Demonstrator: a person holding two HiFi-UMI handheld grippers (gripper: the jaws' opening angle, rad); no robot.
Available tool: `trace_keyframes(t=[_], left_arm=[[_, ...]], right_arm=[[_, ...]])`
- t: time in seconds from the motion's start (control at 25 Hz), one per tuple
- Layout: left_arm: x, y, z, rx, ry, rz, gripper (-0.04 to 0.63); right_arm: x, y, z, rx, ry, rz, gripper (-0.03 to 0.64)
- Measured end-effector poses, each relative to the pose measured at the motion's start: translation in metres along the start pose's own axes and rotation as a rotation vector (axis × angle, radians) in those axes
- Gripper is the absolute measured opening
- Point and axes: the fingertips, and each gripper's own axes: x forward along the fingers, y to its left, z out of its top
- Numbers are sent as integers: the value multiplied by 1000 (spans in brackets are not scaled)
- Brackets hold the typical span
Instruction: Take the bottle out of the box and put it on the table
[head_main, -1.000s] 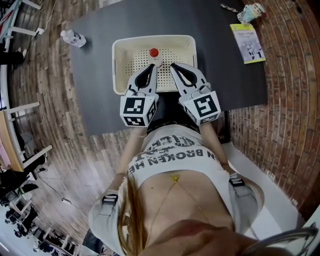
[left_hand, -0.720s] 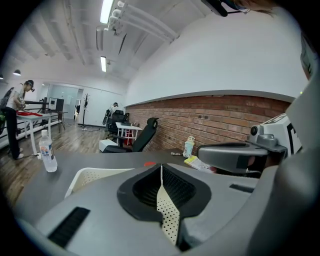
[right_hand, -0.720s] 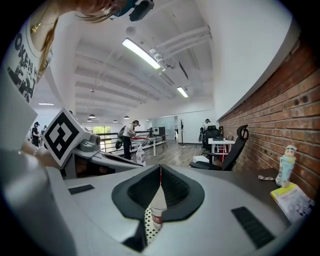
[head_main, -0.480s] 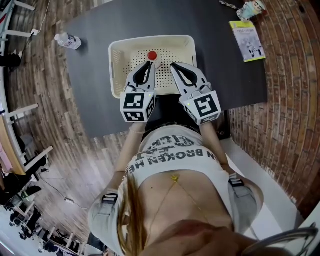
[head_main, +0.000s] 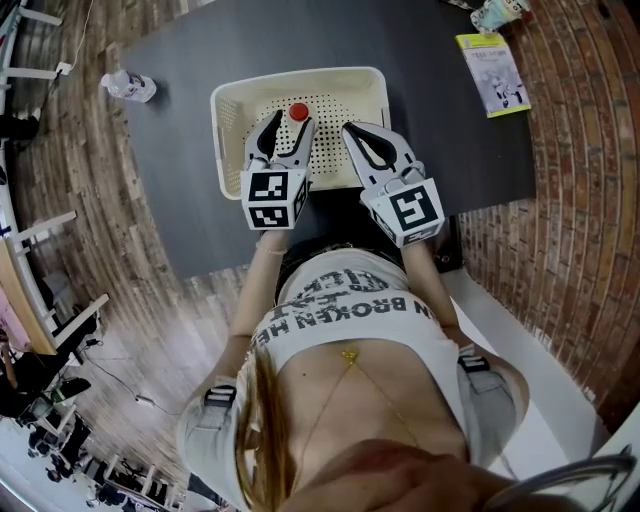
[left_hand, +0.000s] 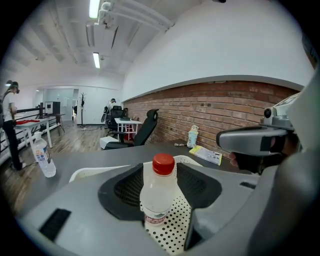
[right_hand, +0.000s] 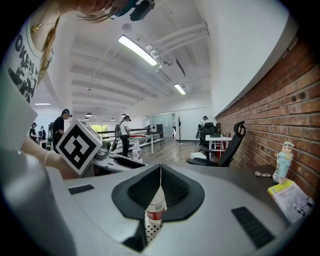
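Head view with both tool views, as I see them from the remote station. The left tool (head_main: 289, 128) reaches over the near rim of the cream perforated box (head_main: 228, 100), which sits on the dark grey surface (head_main: 450, 130). Its jaws have just been opening and now stand wide apart. The bottle (left_hand: 157, 195) is between them, and I see a gap on each side of it in the left tool view, so the pads are not pressing on it. The bottle is clear plastic with a red cap (head_main: 298, 112) and a label near its base. It stands upright on the dotted floor of the box, towards the box's middle. The right tool (right_hand: 160, 175) is held just beside the left one at the same near rim, its jaws brought together with nothing clamped. In its own view part of the bottle shows beyond the joined tips. A second bottle (head_main: 128, 85) lies on the surface near its far left corner, well apart from the box. A yellow-edged booklet (head_main: 492, 75) lies near the far right corner.
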Motion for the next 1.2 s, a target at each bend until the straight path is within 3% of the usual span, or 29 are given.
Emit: trace_keyframes(t=[0.28,0.8,1.2], left_arm=[[12,-8,-1,50,3,-25,192],[18,-8,0,102,-1,-1,169],[13,-3,-1,80,-13,-24,169]], right_arm=[[-3,-4,-1,-1,10,-11,9],[-6,-8,-5,3,15,-18,9],[-3,-4,-5,-7,23,-12,9]])
